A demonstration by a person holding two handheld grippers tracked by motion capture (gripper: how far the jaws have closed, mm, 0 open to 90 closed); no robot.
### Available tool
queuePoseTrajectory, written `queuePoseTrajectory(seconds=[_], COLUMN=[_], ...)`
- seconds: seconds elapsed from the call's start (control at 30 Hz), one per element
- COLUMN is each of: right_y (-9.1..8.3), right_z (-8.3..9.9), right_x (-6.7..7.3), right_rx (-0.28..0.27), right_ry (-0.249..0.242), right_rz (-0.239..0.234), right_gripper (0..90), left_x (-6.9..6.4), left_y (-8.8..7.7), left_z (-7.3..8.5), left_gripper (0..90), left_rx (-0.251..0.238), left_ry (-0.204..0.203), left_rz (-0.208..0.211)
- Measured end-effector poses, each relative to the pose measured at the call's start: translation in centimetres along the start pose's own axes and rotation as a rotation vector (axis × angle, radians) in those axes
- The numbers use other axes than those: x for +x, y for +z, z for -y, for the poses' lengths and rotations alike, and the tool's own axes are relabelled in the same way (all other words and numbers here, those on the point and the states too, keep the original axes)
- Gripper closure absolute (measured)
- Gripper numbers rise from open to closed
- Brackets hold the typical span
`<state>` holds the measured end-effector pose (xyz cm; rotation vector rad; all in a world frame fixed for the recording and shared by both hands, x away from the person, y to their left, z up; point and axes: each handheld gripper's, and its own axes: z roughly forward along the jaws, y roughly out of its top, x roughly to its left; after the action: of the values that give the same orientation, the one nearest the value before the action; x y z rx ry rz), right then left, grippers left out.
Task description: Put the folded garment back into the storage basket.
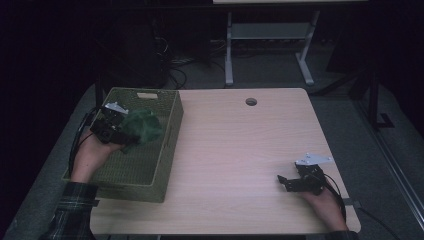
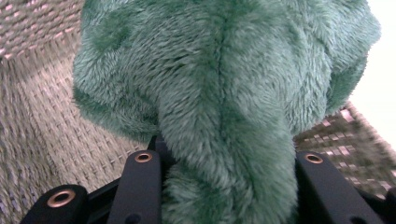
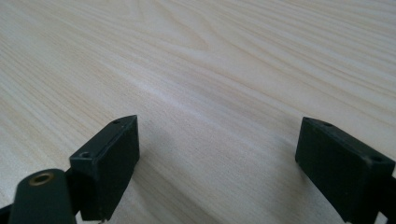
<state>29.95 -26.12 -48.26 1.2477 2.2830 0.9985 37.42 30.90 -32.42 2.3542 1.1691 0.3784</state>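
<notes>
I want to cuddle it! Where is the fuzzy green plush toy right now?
The fuzzy green plush toy is at the table's left side in the high view, clamped in the left gripper over the woven green basket.

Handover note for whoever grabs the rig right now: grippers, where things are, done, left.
Left gripper: shut on the green plush toy, fur bulging between its fingers; it holds the toy over the inside of the woven basket.
Right gripper: open, nothing between its fingers, low over bare table at the near right.
Done: toy picked up and brought over the basket.
Left: likely lower the toy, open the left gripper and draw it out. Whether the toy already touches the basket floor I cannot tell.
</notes>
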Motion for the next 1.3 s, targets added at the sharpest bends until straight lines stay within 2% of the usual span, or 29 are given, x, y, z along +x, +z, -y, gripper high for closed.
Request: queuePoseTrajectory(seconds=[0.3, 0.5, 0.77, 1.1, 1.2, 1.3], right_y=[0.0, 0.0, 0.0, 0.0, 0.0, 0.0], right_z=[0.0, 0.0, 0.0, 0.0, 0.0, 0.0], right_x=[0.0, 0.0, 0.0, 0.0, 0.0, 0.0], right_rx=[0.001, 0.000, 0.000, 0.000, -0.001, 0.000], right_ry=[0.000, 0.000, 0.000, -0.001, -0.003, -0.002], right_rz=[0.000, 0.000, 0.000, 0.000, 0.000, 0.000], right_gripper=[13.2, 13.2, 13.2, 13.2, 13.2, 13.2], left_x=[0.9, 1.2, 1.5, 1.3, 1.2, 1.3], left_y=[2.0, 3.2, 5.2, 6.9, 7.0, 7.2], left_z=[1.4, 1.9, 2.6, 3.3, 3.3, 3.5], left_gripper=[59.4, 59.4, 59.3, 58.7, 57.8, 57.2], left_rx=[0.007, 0.020, 0.048, 0.072, 0.086, 0.098], left_ry=[-0.010, 0.000, -0.002, -0.014, -0.003, -0.012], left_rz=[-0.017, -0.025, -0.010, -0.003, -0.012, -0.011])
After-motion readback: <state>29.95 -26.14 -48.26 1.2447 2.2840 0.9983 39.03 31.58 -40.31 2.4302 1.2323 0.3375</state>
